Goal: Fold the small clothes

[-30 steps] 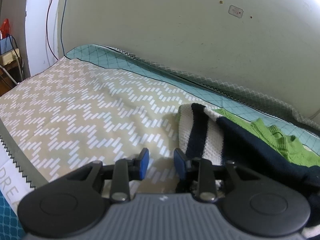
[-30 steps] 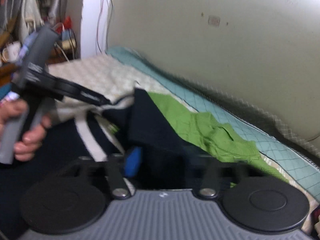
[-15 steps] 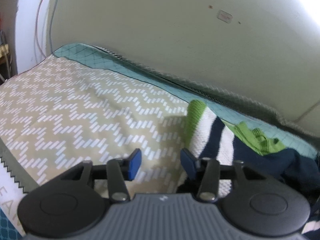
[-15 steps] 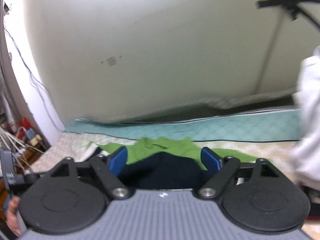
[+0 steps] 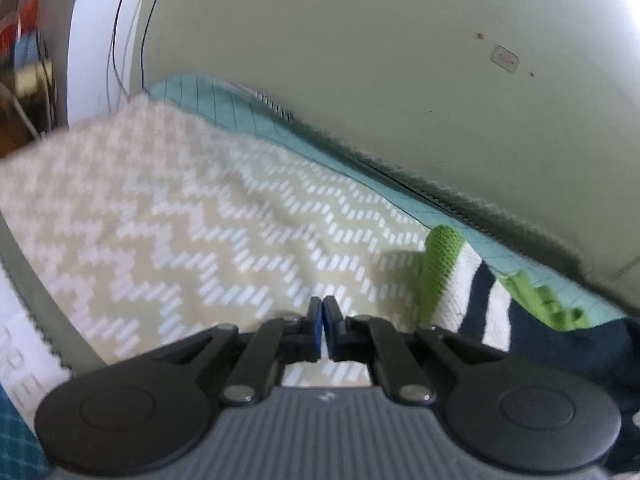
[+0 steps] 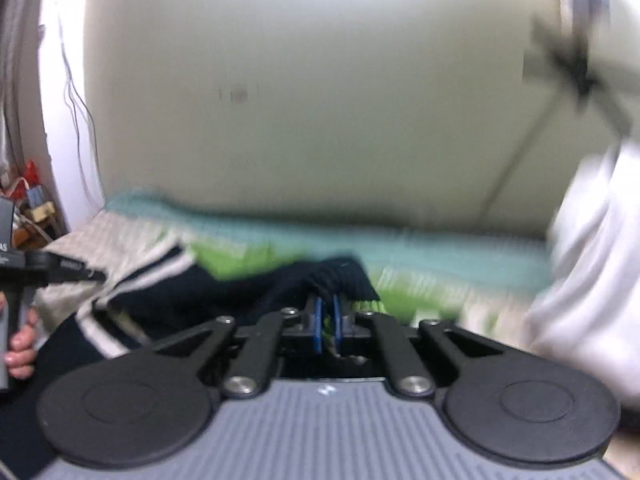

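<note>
Left wrist view: the left claw (image 5: 322,322) sits at lower centre of the frame, its blue pads pressed together with nothing between them, clenched on empty air. Beneath and beyond it lies a beige bedspread with a white chevron pattern (image 5: 208,216), filling the left and middle of the frame. A teal quilted cover with a grid stitch (image 5: 224,108) borders it along the cream wall (image 5: 360,60) at the top. At right of the frame, beside the claw and not touching it, lies the knitted sweater in navy, white and lime-green stripes (image 5: 472,292); its green band stands nearest the claw, and the navy body runs off to the lower right edge.

Right wrist view, heavily blurred: the right claw (image 6: 326,322) at lower centre is clenched, and a fold of navy knit of the same sweater (image 6: 256,284) rests against its blue pads, with a sliver of green cloth showing between them; it is grasping the sweater. The garment spreads to the left across the bed. At the left edge, a person's hand (image 6: 22,340) grips the handle of the other black tool. A white sleeve (image 6: 588,280) fills the right edge.
</note>
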Demonstrator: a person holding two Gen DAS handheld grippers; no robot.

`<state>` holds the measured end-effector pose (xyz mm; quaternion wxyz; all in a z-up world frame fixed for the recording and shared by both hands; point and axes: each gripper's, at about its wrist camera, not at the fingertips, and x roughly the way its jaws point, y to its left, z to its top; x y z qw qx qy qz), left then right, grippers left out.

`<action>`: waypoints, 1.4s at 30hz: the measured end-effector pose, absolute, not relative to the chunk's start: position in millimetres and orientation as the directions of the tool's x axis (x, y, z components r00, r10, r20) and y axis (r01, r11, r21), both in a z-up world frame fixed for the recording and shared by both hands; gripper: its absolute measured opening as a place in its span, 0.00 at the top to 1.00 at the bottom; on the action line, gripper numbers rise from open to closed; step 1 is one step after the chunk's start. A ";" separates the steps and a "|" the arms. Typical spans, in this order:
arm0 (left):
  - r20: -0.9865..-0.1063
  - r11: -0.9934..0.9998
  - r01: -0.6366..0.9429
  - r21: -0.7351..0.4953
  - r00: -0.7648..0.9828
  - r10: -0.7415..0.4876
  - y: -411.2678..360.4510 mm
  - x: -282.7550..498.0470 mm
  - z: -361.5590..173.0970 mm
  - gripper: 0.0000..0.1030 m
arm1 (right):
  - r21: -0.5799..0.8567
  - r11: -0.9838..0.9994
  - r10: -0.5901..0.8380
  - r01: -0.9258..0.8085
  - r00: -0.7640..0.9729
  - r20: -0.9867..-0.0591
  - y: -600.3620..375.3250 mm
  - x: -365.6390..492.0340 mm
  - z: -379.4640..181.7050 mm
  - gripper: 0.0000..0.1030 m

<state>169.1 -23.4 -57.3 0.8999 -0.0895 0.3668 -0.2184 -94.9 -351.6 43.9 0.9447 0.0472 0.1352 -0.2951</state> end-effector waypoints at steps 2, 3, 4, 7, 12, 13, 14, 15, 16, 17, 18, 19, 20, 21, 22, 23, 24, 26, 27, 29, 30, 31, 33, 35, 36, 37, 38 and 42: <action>-0.613 0.858 0.356 -0.372 0.599 -0.514 -23.0 167.9 -57.0 0.91 | -0.153 0.765 -0.643 0.625 0.733 -0.224 -340.4 -95.8 49.3 0.97; -0.609 0.839 0.379 -0.392 0.577 -0.545 -24.7 166.3 -57.0 0.75 | -0.221 0.736 -0.677 0.640 0.704 -0.215 -338.1 -96.3 46.2 0.76; -0.601 0.821 0.404 -0.404 0.559 -0.571 -27.9 165.3 -56.5 0.63 | -0.258 0.725 -0.689 0.639 0.683 -0.245 -340.0 -96.7 40.2 0.64; -0.580 0.816 0.466 -0.343 0.579 -0.574 -42.5 151.5 -51.9 0.51 | -0.187 0.725 -0.685 0.663 0.666 -0.297 -353.5 -110.2 25.8 0.46; -0.594 0.803 0.557 -0.212 0.579 -0.558 -70.9 138.0 -55.0 0.88 | 0.011 0.804 -0.560 0.594 0.764 -0.321 -358.2 -107.0 28.9 0.73; -0.599 0.806 0.567 -0.171 0.589 -0.542 -75.1 133.6 -56.1 0.88 | 0.022 0.818 -0.536 0.575 0.775 -0.334 -358.2 -99.7 29.7 0.79; -0.596 0.816 0.566 -0.122 0.615 -0.516 -78.7 129.9 -56.2 0.90 | 0.040 0.823 -0.520 0.566 0.780 -0.348 -359.9 -93.6 28.7 0.83; -0.596 0.821 0.563 -0.094 0.629 -0.500 -81.3 128.0 -56.3 0.91 | 0.062 0.819 -0.513 0.570 0.776 -0.366 -364.4 -87.2 26.7 0.84; -0.598 0.829 0.553 -0.080 0.639 -0.484 -82.7 127.9 -56.6 0.91 | 0.084 0.810 -0.512 0.580 0.770 -0.380 -367.9 -82.4 22.4 0.83; -0.603 0.844 0.531 -0.075 0.650 -0.463 -81.1 130.5 -57.6 0.91 | 0.113 0.800 -0.506 0.589 0.764 -0.401 -371.8 -79.1 16.8 0.83; -0.607 0.851 0.518 -0.085 0.650 -0.456 -77.4 133.4 -57.4 0.91 | 0.134 0.792 -0.499 0.596 0.758 -0.419 -373.9 -78.0 11.5 0.83; -0.614 0.851 0.513 -0.111 0.638 -0.465 -74.2 136.3 -57.2 0.91 | 0.144 0.786 -0.497 0.601 0.753 -0.430 -376.1 -77.0 5.1 0.83; -0.619 0.851 0.509 -0.129 0.629 -0.470 -72.7 139.2 -57.9 0.91 | 0.144 0.781 -0.499 0.608 0.746 -0.440 -376.9 -75.6 -2.1 0.85; -0.620 0.851 0.508 -0.132 0.628 -0.471 -72.5 140.3 -56.9 0.91 | 0.138 0.776 -0.501 0.616 0.734 -0.458 -380.8 -70.7 -12.0 0.88; -0.619 0.852 0.508 -0.126 0.631 -0.468 -73.2 140.4 -57.1 0.90 | 0.139 0.776 -0.505 0.615 0.738 -0.448 -383.9 -67.3 -16.9 0.90; -0.619 0.854 0.507 -0.119 0.635 -0.463 -73.8 139.8 -57.2 0.89 | 0.151 0.760 -0.513 0.632 0.726 -0.459 -390.6 -62.0 -14.4 0.98; -0.618 0.858 0.501 -0.115 0.640 -0.456 -73.7 140.0 -57.6 0.85 | 0.160 0.750 -0.515 0.642 0.717 -0.469 -398.3 -56.8 -13.6 1.00; -0.618 0.863 0.485 -0.140 0.638 -0.459 -65.4 141.4 -57.6 0.77 | 0.168 0.746 -0.508 0.644 0.714 -0.483 -404.4 -49.6 -11.3 0.98; -0.616 0.862 0.478 -0.167 0.632 -0.470 -58.9 142.8 -56.1 0.73 | 0.162 0.751 -0.504 0.640 0.714 -0.486 -402.6 -50.0 -10.2 0.90; -0.629 0.856 0.468 -0.217 0.604 -0.490 -50.4 146.7 -55.2 0.71 | 0.192 0.761 -0.483 0.620 0.738 -0.471 -392.9 -64.6 -6.5 0.72; -0.645 0.855 0.459 -0.242 0.582 -0.495 -44.3 146.6 -53.2 0.71 | 0.213 0.760 -0.482 0.613 0.753 -0.447 -387.8 -76.9 -3.5 0.69; -0.646 0.846 0.454 -0.281 0.562 -0.516 -34.3 143.8 -48.7 0.71 | 0.229 0.765 -0.479 0.602 0.770 -0.422 -380.8 -92.8 0.9 0.69; -0.608 0.805 0.484 -0.343 0.539 -0.583 -6.6 126.2 -34.4 0.71 | 0.251 0.790 -0.446 0.560 0.804 -0.392 -363.5 -124.6 5.6 0.70; -0.577 0.787 0.522 -0.328 0.549 -0.604 26.6 99.3 -23.5 0.67 | 0.270 0.818 -0.394 0.508 0.837 -0.380 -345.5 -155.8 4.0 0.70; -0.571 0.782 0.540 -0.312 0.551 -0.608 42.4 86.1 -21.0 0.64 | 0.276 0.834 -0.360 0.478 0.850 -0.384 -337.1 -169.0 0.7 0.71; -0.571 0.777 0.556 -0.295 0.549 -0.610 59.0 72.0 -20.0 0.63 | 0.282 0.849 -0.326 0.447 0.862 -0.388 -328.9 -181.1 -3.5 0.72; -0.573 0.773 0.569 -0.279 0.548 -0.610 74.6 58.3 -20.0 0.62 | 0.293 0.863 -0.285 0.412 0.876 -0.389 -321.6 -191.0 -8.1 0.72; -0.618 0.804 0.531 -0.268 0.546 -0.566 141.8 7.8 -28.8 0.60 | 0.354 0.895 -0.136 0.273 0.920 -0.367 -298.2 -200.4 -20.4 0.67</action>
